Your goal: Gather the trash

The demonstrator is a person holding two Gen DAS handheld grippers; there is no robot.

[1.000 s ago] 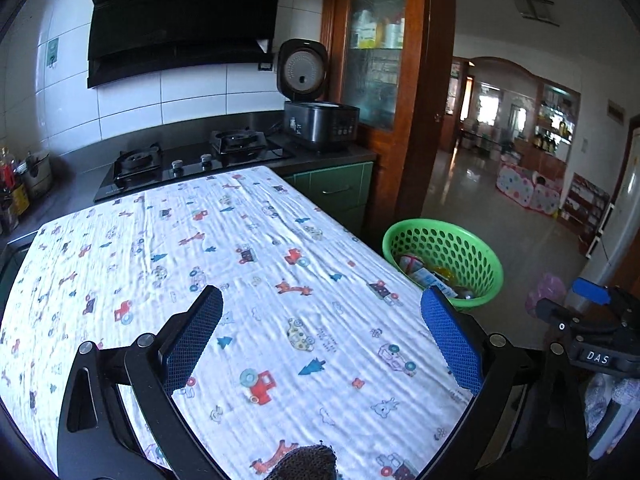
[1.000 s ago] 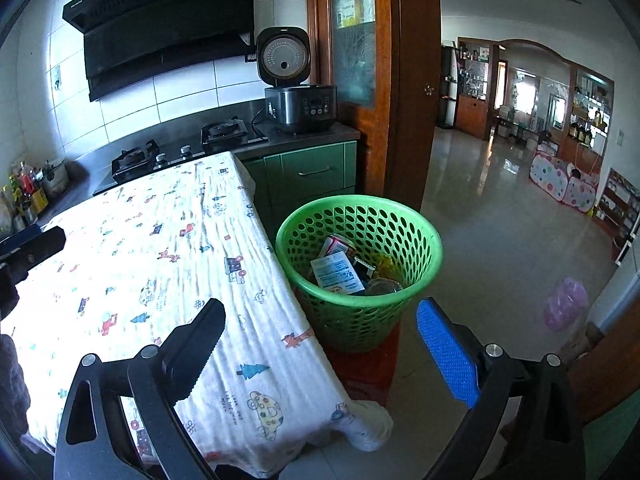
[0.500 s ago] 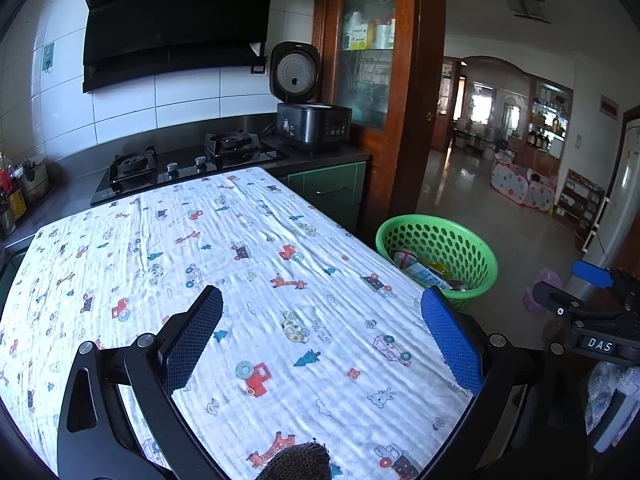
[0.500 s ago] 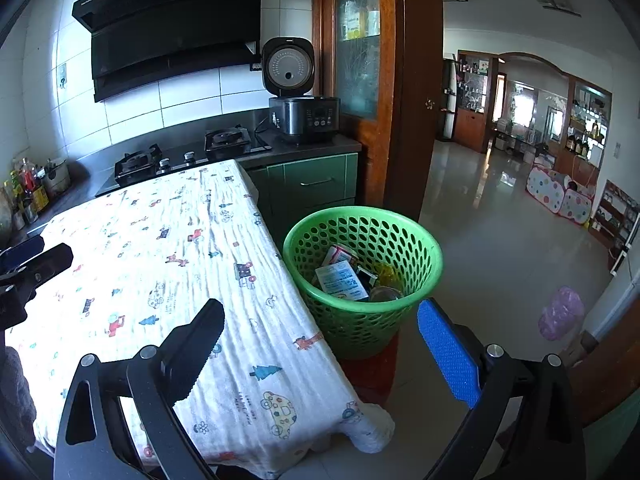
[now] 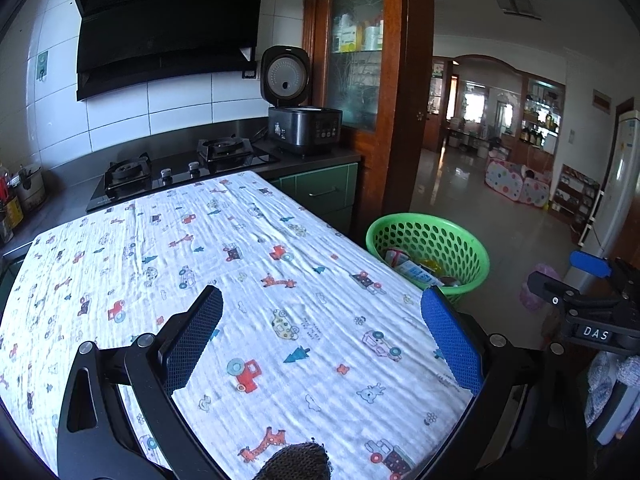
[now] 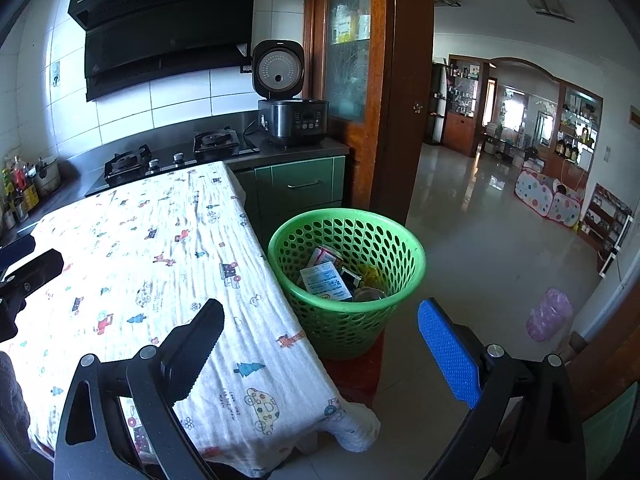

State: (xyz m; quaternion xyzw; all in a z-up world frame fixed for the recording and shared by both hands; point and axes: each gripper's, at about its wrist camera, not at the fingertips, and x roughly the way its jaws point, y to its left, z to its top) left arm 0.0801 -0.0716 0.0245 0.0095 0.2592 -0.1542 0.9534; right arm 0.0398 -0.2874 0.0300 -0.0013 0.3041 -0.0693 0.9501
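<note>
Looking at this, both tools are hovering empty-handed. The left gripper (image 5: 320,336) is hanging over the near part of the table, jaws spread wide with nothing between them, and the right gripper (image 6: 320,344) is doing the same off the table's near right corner, also spread and empty.

The trash (image 6: 326,280) is sitting inside the green basket (image 6: 400,240) on the floor just beside the table's right edge: a printed carton, a dark packet, something yellow, maybe a can. The patterned cloth (image 5: 240,264) is showing nothing on it that I can spot, so I'm guessing the collecting is basically wrapping up.

If anything's left, the trick is scanning the cloth's far edge and the floor first; that pink bag (image 6: 548,314) lying on the floor to the right might count, can't tell. When dropping stuff, I'd be centering over the basket rim before letting go, since it's standing on a small red stand (image 6: 352,376) and could tip.
</note>
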